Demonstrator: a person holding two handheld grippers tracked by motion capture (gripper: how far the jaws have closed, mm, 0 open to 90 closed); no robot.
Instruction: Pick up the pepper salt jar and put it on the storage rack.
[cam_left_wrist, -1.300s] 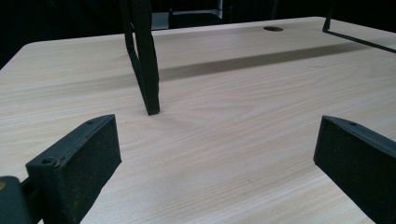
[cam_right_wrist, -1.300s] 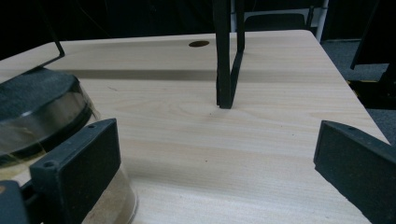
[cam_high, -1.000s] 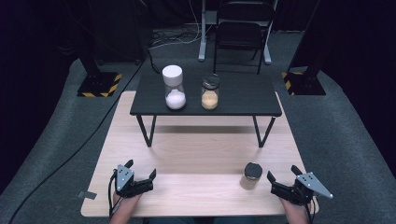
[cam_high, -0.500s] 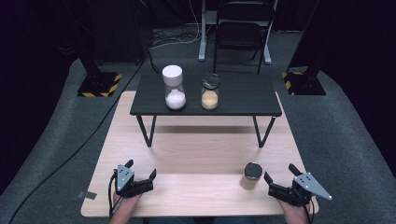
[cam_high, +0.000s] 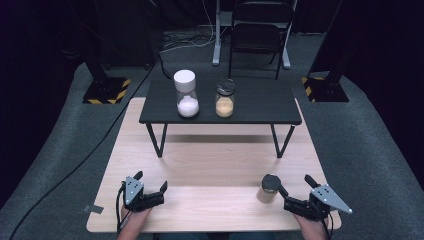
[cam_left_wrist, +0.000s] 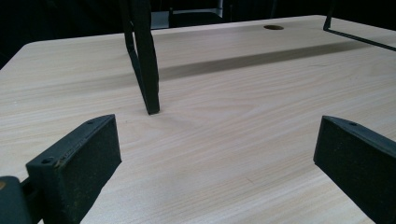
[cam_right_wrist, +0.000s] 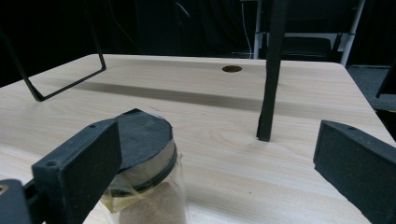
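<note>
The right tool (cam_high: 295, 190) has been brought leftward since 1 second ago, so that its spread jaws now flank the dark-lidded jar (cam_high: 270, 188), which stands on the tabletop (cam_high: 210, 165) at about 5 o'clock. In the right gripper view the jar (cam_right_wrist: 140, 177) is seen just behind the left jaw, not yet pinched. A grasp is judged imminent. The left tool (cam_high: 150, 192) is held spread, empty, at 7 o'clock.

— How is the light?
— Bright from overhead on the pale wooden worktop (cam_high: 210, 165); the surroundings stay nearly black. The small black table (cam_high: 220, 102) casts a soft shadow band beneath itself.
— Sharpness?
— The high view is soft and grainy. In the right gripper view, the near black-lidded glass jar (cam_right_wrist: 144, 182) blurs.
</note>
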